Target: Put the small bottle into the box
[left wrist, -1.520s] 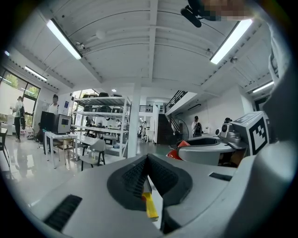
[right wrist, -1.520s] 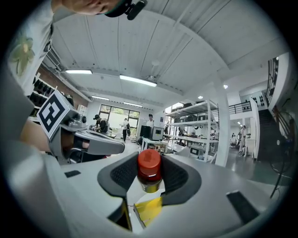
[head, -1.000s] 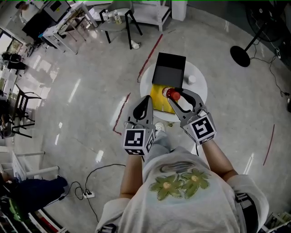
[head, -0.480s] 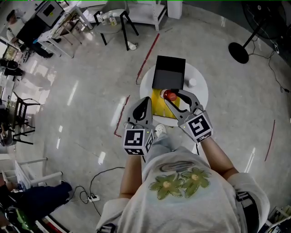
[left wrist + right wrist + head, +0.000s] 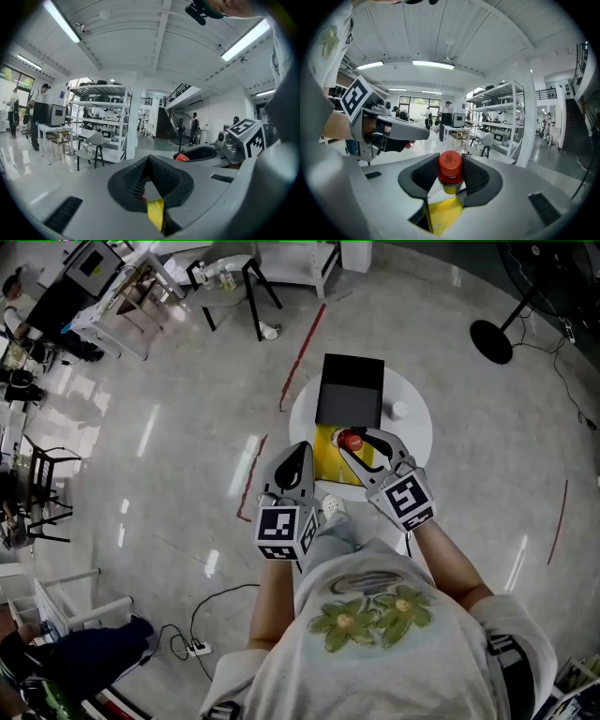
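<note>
While pinched, small bottle (image 5: pixel 450 172): red cap up, above the yellow sheet (image 5: pixel 326 460), just short of the black box (image 5: pixel 351 390).
Right tongs (image 5: pixel 357 441): clamped on the bottle's neck below the cap.
Left tongs (image 5: pixel 300 452): pressed together, empty, at the near edge of the round white surface (image 5: pixel 419 427).
Box: on the surface's far side, just beyond the sheet.

**Right tool gripping, left tool closed and empty**

Both tools are held out in front of the torso, side by side and pointing forward. The left tool (image 5: pixel 298 454) has its jaws pressed together with nothing between them. The right tool (image 5: pixel 361 440) has its jaws clamped on the small bottle (image 5: pixel 352 439), which stands upright between the pads. The left forearm (image 5: pixel 270 601) and right forearm (image 5: pixel 452 570) are bare.
</note>
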A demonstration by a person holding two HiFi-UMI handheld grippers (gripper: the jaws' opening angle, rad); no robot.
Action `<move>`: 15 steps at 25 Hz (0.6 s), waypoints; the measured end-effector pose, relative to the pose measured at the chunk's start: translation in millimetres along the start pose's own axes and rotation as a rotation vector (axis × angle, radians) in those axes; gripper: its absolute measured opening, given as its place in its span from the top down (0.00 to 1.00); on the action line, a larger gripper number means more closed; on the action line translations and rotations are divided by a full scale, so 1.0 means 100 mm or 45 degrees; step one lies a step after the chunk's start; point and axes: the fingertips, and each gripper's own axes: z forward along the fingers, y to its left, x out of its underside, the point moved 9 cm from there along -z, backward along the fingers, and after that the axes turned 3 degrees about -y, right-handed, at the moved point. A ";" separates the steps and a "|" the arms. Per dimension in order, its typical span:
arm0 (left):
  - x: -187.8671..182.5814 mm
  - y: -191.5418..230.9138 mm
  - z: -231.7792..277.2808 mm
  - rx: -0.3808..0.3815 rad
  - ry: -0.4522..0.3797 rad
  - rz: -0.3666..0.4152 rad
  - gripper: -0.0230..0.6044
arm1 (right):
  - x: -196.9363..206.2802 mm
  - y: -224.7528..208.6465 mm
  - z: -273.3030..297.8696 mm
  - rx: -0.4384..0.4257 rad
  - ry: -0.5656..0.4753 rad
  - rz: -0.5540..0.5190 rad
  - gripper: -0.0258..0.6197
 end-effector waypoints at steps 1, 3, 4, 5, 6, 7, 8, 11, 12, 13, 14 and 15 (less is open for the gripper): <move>0.01 0.02 0.01 -0.001 0.004 -0.004 0.96 | 0.02 0.00 0.02 -0.001 0.008 0.003 0.72; 0.05 0.05 0.03 -0.004 0.011 -0.013 0.96 | 0.07 0.00 0.05 -0.004 0.024 0.006 0.72; 0.06 0.06 0.03 -0.006 0.015 -0.017 0.96 | 0.09 0.00 0.07 -0.005 0.032 0.007 0.72; 0.07 0.08 0.04 -0.006 0.018 -0.020 0.96 | 0.11 -0.01 0.08 -0.006 0.040 0.006 0.72; 0.07 0.10 0.05 -0.006 0.020 -0.022 0.96 | 0.12 -0.01 0.11 -0.006 0.048 0.006 0.72; 0.08 0.12 0.07 -0.006 0.022 -0.024 0.96 | 0.13 -0.02 0.13 -0.007 0.056 0.007 0.72; 0.08 0.14 0.08 -0.006 0.025 -0.026 0.96 | 0.14 -0.02 0.15 -0.008 0.063 0.008 0.72; 0.10 0.18 0.12 -0.007 0.036 -0.035 0.96 | 0.20 -0.04 0.21 -0.012 0.086 0.013 0.72; 0.12 0.19 0.14 -0.008 0.040 -0.037 0.96 | 0.23 -0.05 0.23 -0.013 0.094 0.013 0.72; 0.13 0.21 0.16 -0.008 0.043 -0.039 0.96 | 0.26 -0.05 0.25 -0.016 0.101 0.013 0.72; 0.14 0.23 0.17 -0.009 0.046 -0.041 0.96 | 0.28 -0.06 0.27 -0.018 0.109 0.014 0.72; 0.15 0.25 0.19 -0.009 0.050 -0.043 0.96 | 0.30 -0.06 0.30 -0.021 0.117 0.015 0.72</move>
